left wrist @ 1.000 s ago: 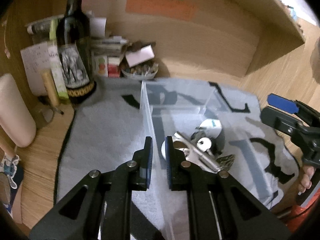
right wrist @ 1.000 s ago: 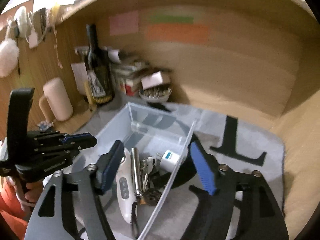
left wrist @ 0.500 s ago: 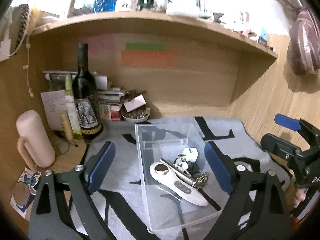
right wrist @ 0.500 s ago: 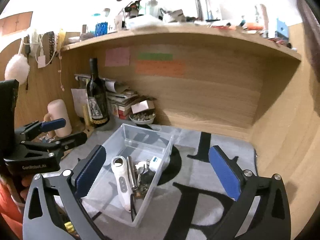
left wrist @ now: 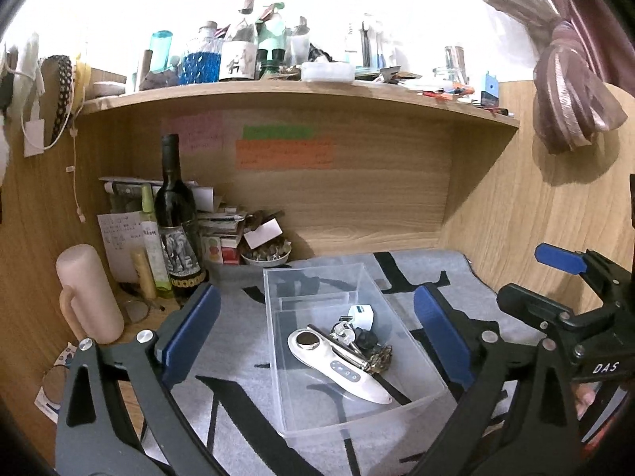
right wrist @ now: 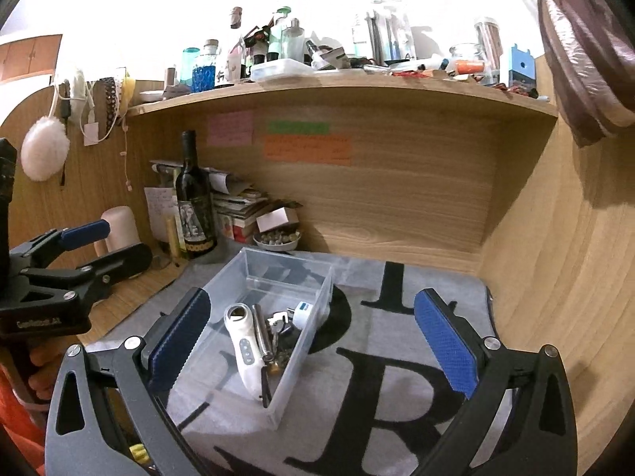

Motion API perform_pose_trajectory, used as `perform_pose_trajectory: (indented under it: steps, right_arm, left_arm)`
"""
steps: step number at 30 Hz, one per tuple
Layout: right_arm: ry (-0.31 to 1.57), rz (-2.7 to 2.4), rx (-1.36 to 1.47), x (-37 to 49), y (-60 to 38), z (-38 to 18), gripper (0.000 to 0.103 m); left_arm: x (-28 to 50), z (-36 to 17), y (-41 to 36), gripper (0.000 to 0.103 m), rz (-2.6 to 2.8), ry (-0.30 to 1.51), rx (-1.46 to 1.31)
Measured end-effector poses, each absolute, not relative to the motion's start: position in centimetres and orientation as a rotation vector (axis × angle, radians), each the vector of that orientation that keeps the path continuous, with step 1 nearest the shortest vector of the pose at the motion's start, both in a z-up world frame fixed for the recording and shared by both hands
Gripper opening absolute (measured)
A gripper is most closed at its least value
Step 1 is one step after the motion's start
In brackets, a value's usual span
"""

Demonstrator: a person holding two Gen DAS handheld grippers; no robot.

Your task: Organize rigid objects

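Ahead of both grippers I see the wooden desk alcove [left wrist: 357, 198], its back wall carrying an orange note [left wrist: 283, 154]. Below my fingers lies a grey mat with black lettering [right wrist: 397, 357], spread across the desk.

My left gripper [left wrist: 315, 329] is spread wide, holding nothing; its blue pads [left wrist: 188, 333] stand to either side of the clear plastic bin [left wrist: 305, 408], above it and not touching. My right gripper [right wrist: 313, 341] is likewise released and empty, with the bin straight ahead of its left finger and bare mat ahead of its right one.

The bin sits on the mat, just forward of both grippers. Inside it, nearest me, lies a white handheld device [left wrist: 337, 365] with a round dark window at its far end and small buttons along the handle. Touching it, on the side toward the right gripper in the left view, are a slim metal tool [right wrist: 262, 335], a bunch of keys [left wrist: 345, 335] and a small white charger plug [left wrist: 361, 313] at the far end of the pile.

Beyond the left gripper's left finger stand a dark wine bottle [left wrist: 176, 222] and a pale pink mug [left wrist: 89, 293]; a small bowl [left wrist: 266, 256] sits behind the bin.
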State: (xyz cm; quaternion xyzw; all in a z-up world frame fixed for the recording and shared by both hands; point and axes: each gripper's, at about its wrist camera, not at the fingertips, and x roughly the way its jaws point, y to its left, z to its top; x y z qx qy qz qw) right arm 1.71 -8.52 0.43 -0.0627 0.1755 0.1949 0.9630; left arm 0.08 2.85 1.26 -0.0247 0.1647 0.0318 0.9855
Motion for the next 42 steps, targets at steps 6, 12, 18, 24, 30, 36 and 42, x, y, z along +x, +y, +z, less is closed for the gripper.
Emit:
perform_pose_trajectory:
  steps: [6,12,18,24,30,36,42]
  right_arm:
    - [0.348,0.401,-0.116,1.21,-9.05,0.53,0.103]
    - [0.339,0.400,-0.118,0.94,-9.01,0.48,0.103]
    - [0.333,0.400,-0.104,0.83,-9.04,0.63,0.103]
    - [0.337,0.396,-0.107,0.79,-8.81,0.76,0.103]
    - [0.330,0.403,-0.115,0.90,-8.60,0.91,0.103]
    - [0.342,0.411,-0.107,1.23,-8.44,0.83,0.103]
    - [0.341,0.408,-0.115,1.30,-8.23,0.86,0.103]
  left_arm:
    - [-0.10,1.21,2.47,0.100,0.063,0.329,-0.055]
    - [0.08,1.15,2.31,0.100,0.064,0.334,-0.055]
    - [0.17,1.27,2.13,0.100,0.059,0.329,-0.043]
    - [0.24,1.29,2.14,0.100,0.058,0.331,-0.043]
    - [0.35,1.29,2.19,0.100,0.053,0.329,-0.047]
    - [0.57,1.34,2.52,0.100,0.044,0.331,-0.063]
    - [0.58,1.33,2.68,0.100,0.043,0.329,-0.065]
